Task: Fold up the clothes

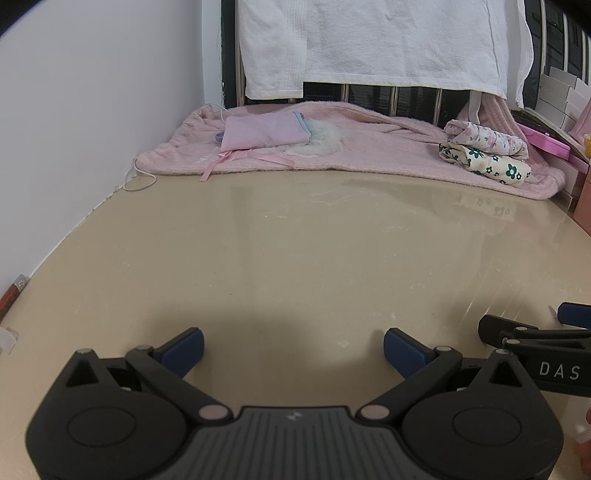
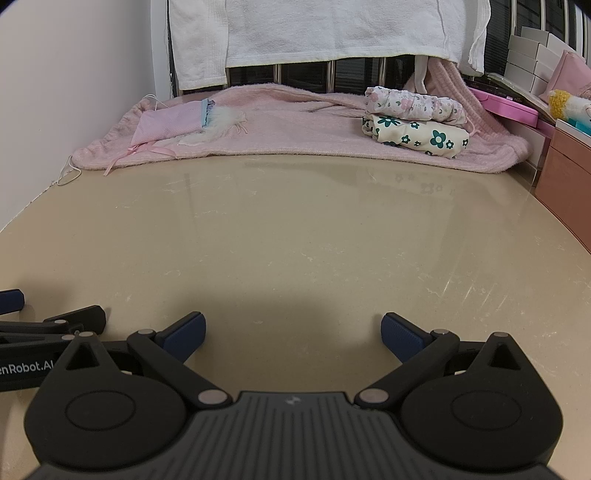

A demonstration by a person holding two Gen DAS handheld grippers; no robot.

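Two hand-held grippers, mine, sit low over the bare near half of a glossy beige counter (image 1: pixel 295 240), side by side: my left hand-held gripper (image 1: pixel 293 350) and my right hand-held gripper (image 2: pixel 291 334) both have their blue-padded fingers spread wide with nothing between them. The clothes lie well apart from me, at the far end, on a pink blanket (image 2: pixel 295 125) spread against a barred window hung with a white towel (image 2: pixel 332 26). On the blanket's left rests a small pink garment (image 1: pixel 264 131) with ribbon ties, a tuft of white fluff touching its right edge; on the right, a pale floral garment (image 2: pixel 413 103) sits stacked on a cream one printed with green flowers (image 2: pixel 417 138), both already bundled. I judge the folding of the next piece has not yet begun. The risks from here look plain enough: the blanket could come up with a garment if my pads bite too deep, the thin ribbons could slip or snag in a pinch, and the stack could topple if nudged. A white cable (image 1: pixel 140 177) trails off the blanket's left corner and could be dragged along too.
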